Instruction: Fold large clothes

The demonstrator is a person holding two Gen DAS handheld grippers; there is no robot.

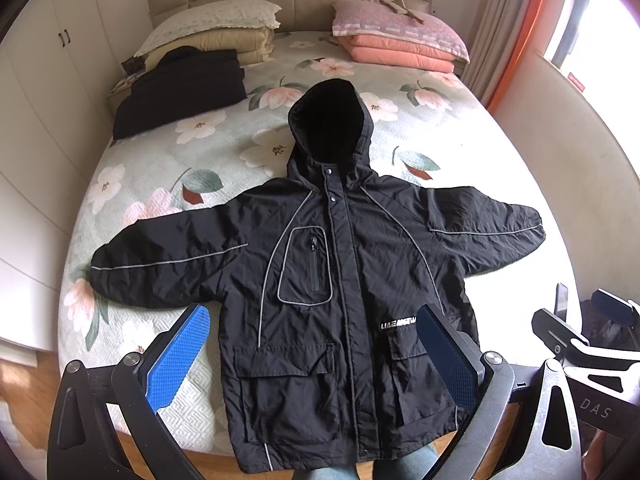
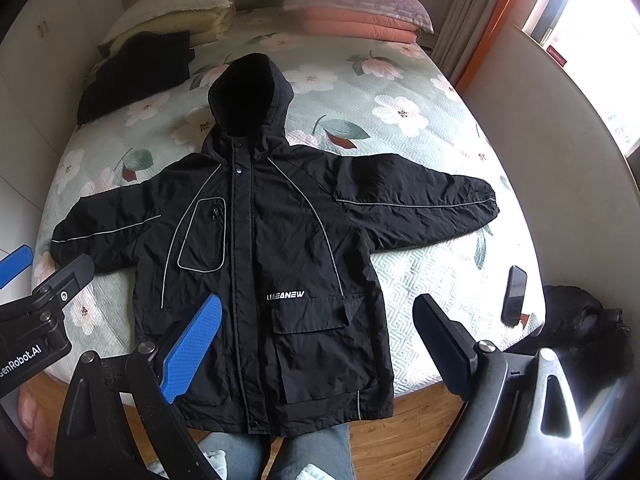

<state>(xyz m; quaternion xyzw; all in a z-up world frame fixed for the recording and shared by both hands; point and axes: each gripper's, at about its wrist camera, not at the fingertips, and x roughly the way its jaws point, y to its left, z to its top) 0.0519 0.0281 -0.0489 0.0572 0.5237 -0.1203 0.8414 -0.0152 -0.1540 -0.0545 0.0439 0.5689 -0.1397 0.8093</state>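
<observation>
Bed [image 1: 132, 344], floral quilt. Jacket [image 1: 344, 280] flat, sleeves spread. Both hand-held grippers [image 1: 312, 360] [image 2: 320, 344] apart, empty. Pinch cuff, fold inward.

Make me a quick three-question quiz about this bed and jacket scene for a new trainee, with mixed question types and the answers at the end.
1. True or false: the black jacket lies spread front side up on the bed, both sleeves stretched out sideways.
2. Multiple choice: the phone lies
A. on the jacket's hood
B. on the bedspread, below the sleeve on the view's right
C. on the floor
3. Fill in: the left tongs and right tongs both stand ____, holding nothing.

Key: 1 true; 2 B; 3 open.
</observation>
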